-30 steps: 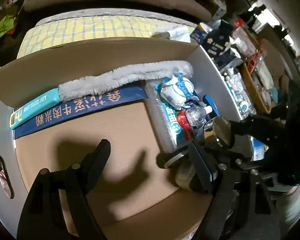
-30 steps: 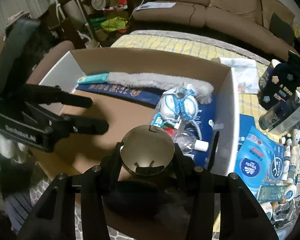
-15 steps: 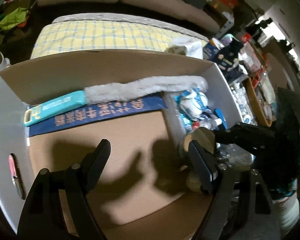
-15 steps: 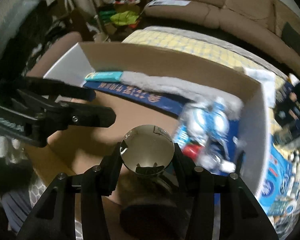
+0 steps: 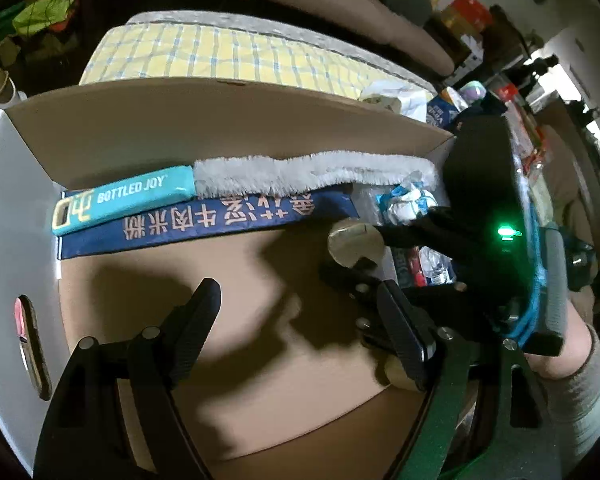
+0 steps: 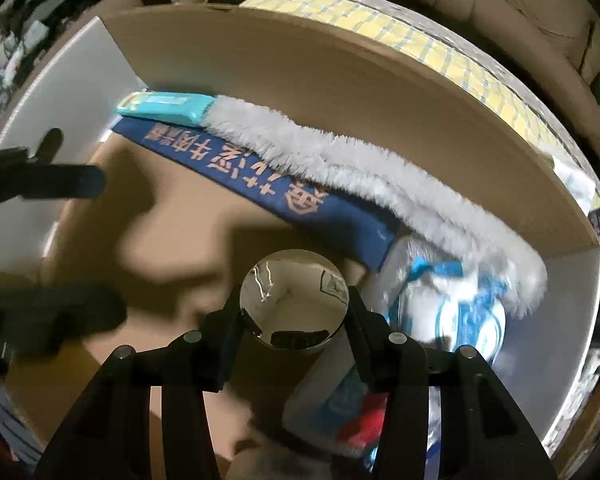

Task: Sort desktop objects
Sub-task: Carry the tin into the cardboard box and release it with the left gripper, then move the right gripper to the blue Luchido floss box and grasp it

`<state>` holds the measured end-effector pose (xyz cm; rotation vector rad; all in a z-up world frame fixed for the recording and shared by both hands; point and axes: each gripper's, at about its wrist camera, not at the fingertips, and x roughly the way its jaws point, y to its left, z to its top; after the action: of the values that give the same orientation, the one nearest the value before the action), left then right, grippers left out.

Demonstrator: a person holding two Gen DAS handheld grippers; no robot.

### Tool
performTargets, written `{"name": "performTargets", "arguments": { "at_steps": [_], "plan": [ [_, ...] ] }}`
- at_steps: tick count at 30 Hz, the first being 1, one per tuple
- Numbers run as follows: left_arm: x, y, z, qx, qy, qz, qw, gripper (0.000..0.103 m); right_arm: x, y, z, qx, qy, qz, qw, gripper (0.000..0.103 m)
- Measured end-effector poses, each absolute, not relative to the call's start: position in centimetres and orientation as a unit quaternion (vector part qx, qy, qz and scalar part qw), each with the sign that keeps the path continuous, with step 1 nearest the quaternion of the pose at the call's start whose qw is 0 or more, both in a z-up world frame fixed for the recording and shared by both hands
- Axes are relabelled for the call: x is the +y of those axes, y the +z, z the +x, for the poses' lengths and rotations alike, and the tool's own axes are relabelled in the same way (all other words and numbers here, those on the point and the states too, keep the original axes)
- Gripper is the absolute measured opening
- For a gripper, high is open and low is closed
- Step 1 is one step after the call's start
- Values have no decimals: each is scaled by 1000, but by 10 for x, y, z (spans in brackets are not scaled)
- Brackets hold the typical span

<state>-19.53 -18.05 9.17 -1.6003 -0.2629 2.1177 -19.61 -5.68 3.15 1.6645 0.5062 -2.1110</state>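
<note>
Over the cardboard box (image 6: 340,92) I'm placing: right gripper (image 6: 294,312) clamps a shiny round container (image 6: 294,304) (a tin, maybe); left gripper (image 5: 300,320) gapes empty. Next: lower, release.

Box floor (image 5: 228,320) bare centrally; brush (image 5: 300,172), packets (image 6: 452,312) crowd far and right sides

Teal-handled white brush (image 5: 260,178) – navy packet (image 5: 204,222) – brown box (image 5: 220,128) – yellow-checked cloth (image 5: 228,56)

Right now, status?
Right gripper shut on shiny can, inside cardboard box. Left gripper open, empty. Blue packets crowd the right side.
</note>
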Motion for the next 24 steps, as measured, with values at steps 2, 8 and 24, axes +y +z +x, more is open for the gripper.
{"name": "performTargets", "arguments": {
  "at_steps": [2,8,24],
  "plan": [
    [-178,90,-194,-92,770,-585,236,78,-60,28,-195,199,-756,591,199,49],
    [-181,89,-190,-101,770,-585,235,86,-50,46,-179,199,-775,567,195,53],
    [-92,123,-145,-47,775,-549,308,99,159,168,-76,-25,-870,465,159,71]
  ]
}}
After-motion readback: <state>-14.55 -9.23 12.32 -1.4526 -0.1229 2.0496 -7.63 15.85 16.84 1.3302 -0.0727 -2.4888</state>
